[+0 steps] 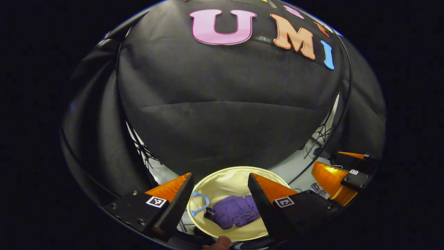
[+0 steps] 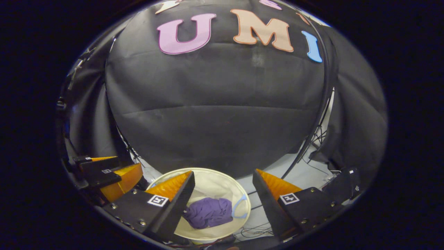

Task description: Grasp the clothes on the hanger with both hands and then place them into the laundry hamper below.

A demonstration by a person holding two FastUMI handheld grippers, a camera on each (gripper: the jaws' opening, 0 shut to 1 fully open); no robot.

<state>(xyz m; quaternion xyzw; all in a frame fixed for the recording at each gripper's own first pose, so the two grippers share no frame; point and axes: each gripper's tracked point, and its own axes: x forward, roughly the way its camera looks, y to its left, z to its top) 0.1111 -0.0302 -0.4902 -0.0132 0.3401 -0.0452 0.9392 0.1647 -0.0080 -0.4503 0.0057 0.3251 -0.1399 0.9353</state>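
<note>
Job looks done: purple clothes (image 1: 234, 215) lie in hamper (image 1: 222, 173) at 6 o'clock. Left hand-held gripper (image 1: 220, 201) & right hand-held gripper (image 2: 223, 201) both spread apart, holding nothing.

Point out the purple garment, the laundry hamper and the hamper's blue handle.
Purple garment (image 1: 234, 215), left gripper view: middle of the crumpled cloth.
Laundry hamper (image 1: 225, 180), left gripper view: bare cream lining on the far inner wall.
Blue handle (image 2: 239, 208), right gripper view: the loop at the hamper's right side.
</note>
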